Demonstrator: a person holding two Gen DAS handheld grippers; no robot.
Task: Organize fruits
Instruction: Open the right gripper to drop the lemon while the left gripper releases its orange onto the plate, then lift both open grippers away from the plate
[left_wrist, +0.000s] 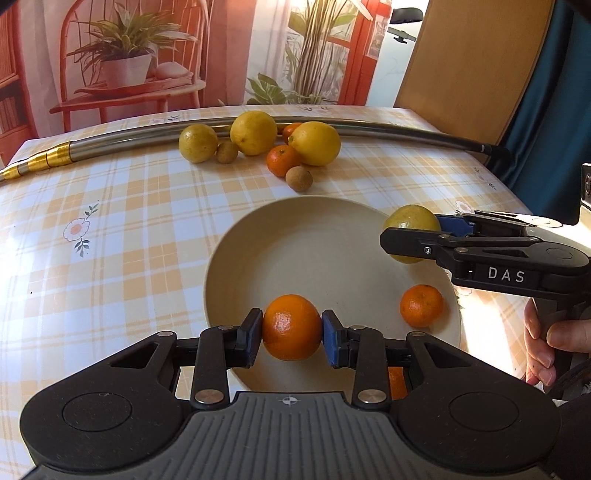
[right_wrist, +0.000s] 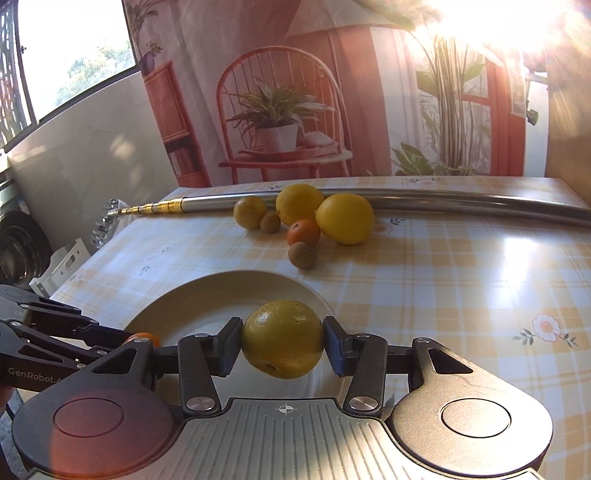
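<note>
left gripper (left_wrist: 291, 338) clamped on glossy orange mandarin (left_wrist: 291, 326) over plate (left_wrist: 258, 251); right gripper (right_wrist: 282, 345) clamped on dull yellow-green lemon (right_wrist: 282, 343).

Left gripper (left_wrist: 291, 328) level, low over the plate's near edge, blue pads (left_wrist: 332, 341) clamped on both sides of an orange (left_wrist: 291, 326). Right gripper (right_wrist: 282, 341) comes in from the right, roughly level, pads pinching a yellow-green fruit (right_wrist: 282, 343) above the plate's right rim. A hand (left_wrist: 550, 350) wraps the right gripper's handle, fingers curled.
</note>
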